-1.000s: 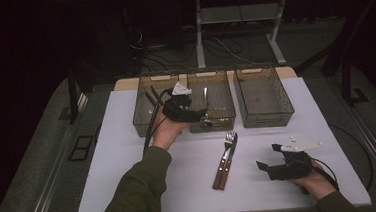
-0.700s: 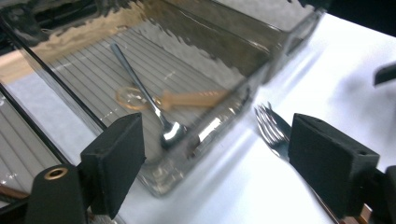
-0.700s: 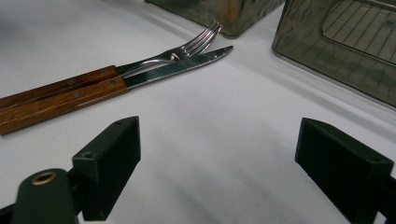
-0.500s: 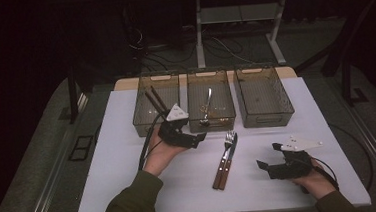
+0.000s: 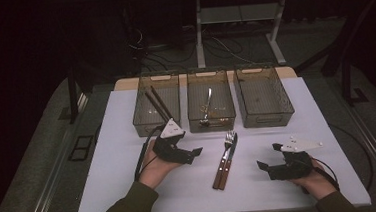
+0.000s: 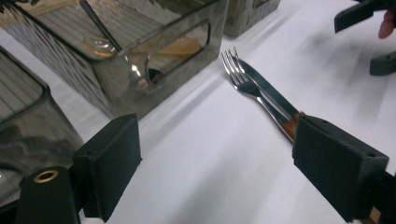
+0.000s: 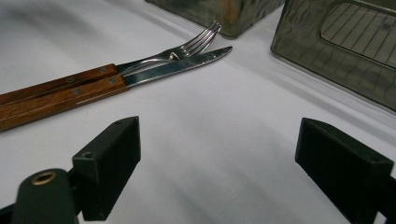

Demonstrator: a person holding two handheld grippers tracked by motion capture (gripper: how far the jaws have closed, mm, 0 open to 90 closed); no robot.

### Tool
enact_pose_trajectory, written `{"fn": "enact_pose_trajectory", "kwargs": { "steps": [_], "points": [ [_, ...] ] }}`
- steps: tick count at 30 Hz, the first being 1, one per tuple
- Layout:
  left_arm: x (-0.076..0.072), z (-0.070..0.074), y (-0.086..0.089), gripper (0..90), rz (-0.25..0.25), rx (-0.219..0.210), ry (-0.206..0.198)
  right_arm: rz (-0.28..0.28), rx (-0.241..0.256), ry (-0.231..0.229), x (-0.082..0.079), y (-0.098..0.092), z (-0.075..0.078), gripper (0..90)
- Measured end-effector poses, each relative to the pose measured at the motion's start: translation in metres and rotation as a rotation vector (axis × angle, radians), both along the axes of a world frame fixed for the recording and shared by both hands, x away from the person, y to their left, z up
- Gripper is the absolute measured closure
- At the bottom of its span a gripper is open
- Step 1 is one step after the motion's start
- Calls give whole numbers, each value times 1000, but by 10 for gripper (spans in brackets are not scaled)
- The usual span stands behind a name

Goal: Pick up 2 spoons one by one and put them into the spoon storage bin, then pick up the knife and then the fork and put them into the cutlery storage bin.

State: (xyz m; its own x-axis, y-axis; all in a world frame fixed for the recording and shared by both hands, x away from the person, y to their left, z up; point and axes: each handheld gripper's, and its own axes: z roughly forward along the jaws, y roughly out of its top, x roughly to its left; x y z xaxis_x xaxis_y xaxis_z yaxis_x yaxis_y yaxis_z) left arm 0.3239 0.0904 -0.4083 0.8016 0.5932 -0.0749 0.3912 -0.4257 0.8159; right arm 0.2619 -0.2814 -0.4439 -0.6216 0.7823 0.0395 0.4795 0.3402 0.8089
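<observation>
Sorting cutlery into bins, by the look of it. Left gripper (image 5: 195, 151) held with jaws wide apart and empty, low over the white surface (image 5: 128, 140), aimed at the fork (image 6: 243, 79) and knife (image 6: 268, 91) lying just ahead and slightly to its right, side by side and touching. Right gripper (image 5: 261, 166) likewise spread and empty, resting near the surface, with the same pair ahead and to its left, wooden handles (image 7: 56, 95) nearest. Middle bin (image 5: 211, 102) with a spoon (image 5: 208, 104) in it just beyond the tines; chopsticks (image 5: 157, 104) in the bin farther off.

Probably light and rigid, both pieces. Polished steel blade and tines likely slippery; riveted wood handles likely grippier. Best taken across the handle, near its middle. Lying flat and close together, so hard to pinch one without dragging the other.
</observation>
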Motion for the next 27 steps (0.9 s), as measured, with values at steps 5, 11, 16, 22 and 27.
{"fn": "enact_pose_trajectory", "kwargs": {
  "steps": [5, 11, 16, 22, 27],
  "points": [
    [-10, -5, 6, 144, -11, 3, 9, 4, -4, -3, 0, 1, 0, 137],
    [-19, -9, 8, 149, -32, 11, 11, 1, -7, 0, 0, 1, 0, 138],
    [-27, -13, 8, 158, -50, 10, 16, 1, -10, 3, -1, 1, 0, 138],
    [-35, -16, 3, 204, -85, 15, 30, 3, -11, 1, -1, 1, -1, 138],
    [-36, -18, -4, 326, -127, 25, 41, 6, -15, 2, 0, 2, -1, 138]
  ]
}}
